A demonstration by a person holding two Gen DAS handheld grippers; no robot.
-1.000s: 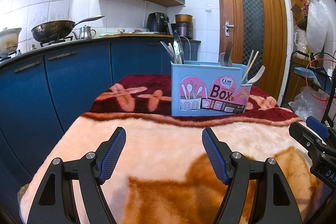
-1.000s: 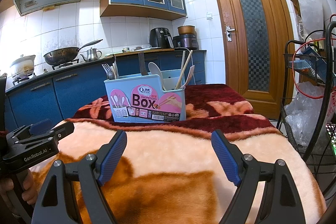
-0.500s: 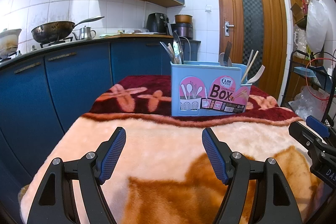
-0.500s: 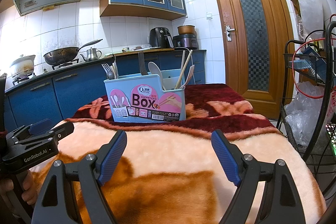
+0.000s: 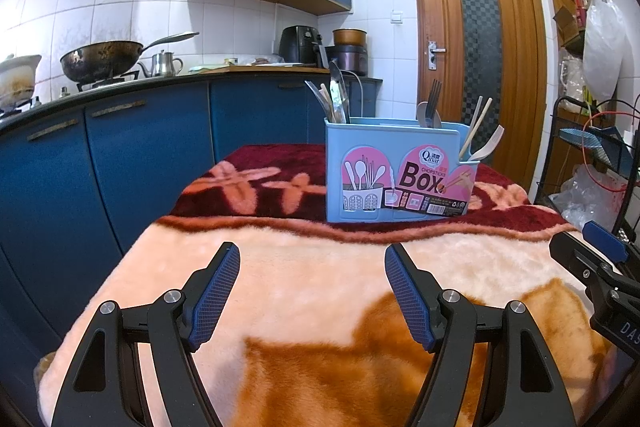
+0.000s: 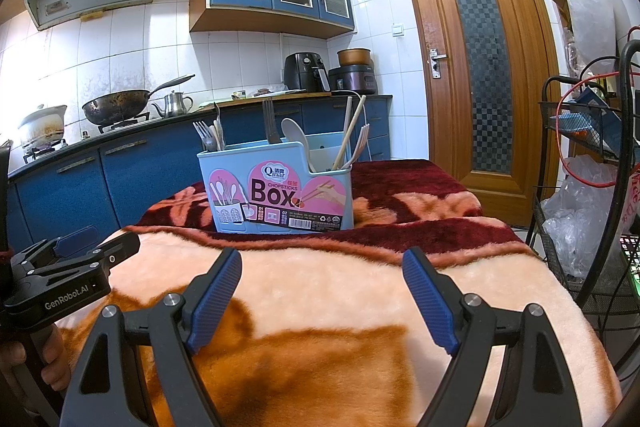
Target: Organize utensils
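A: Start at the left. What's there?

B: Blue cabinets run along the wall, with a wok (image 5: 102,61) and a kettle (image 5: 164,63) on the stove top. The left tongs (image 5: 312,291) hang over the near, peach part of the blanket (image 5: 304,279), jaws wide apart with nothing between them.

A: And the task's thing?

B: The box (image 5: 394,173), light blue with a pink "Box" label, stands upright on the dark red far part of the blanket, well apart from both tongs. In its left compartment are metal utensils (image 5: 334,103); in the middle a fork (image 5: 432,103) with a spoon; at its lower right corner section chopsticks (image 5: 478,125) lean beside a pale fork.

A: The other tongs?

B: The right tongs (image 6: 322,293) also hang over the peach blanket on the table, jaws spread, empty. From their view the left tongs sit at the left edge, with a hand (image 6: 24,367) on the grip below.

A: Far right?

B: A wooden door (image 5: 480,59), then a black wire rack (image 6: 588,163) with plastic bags.
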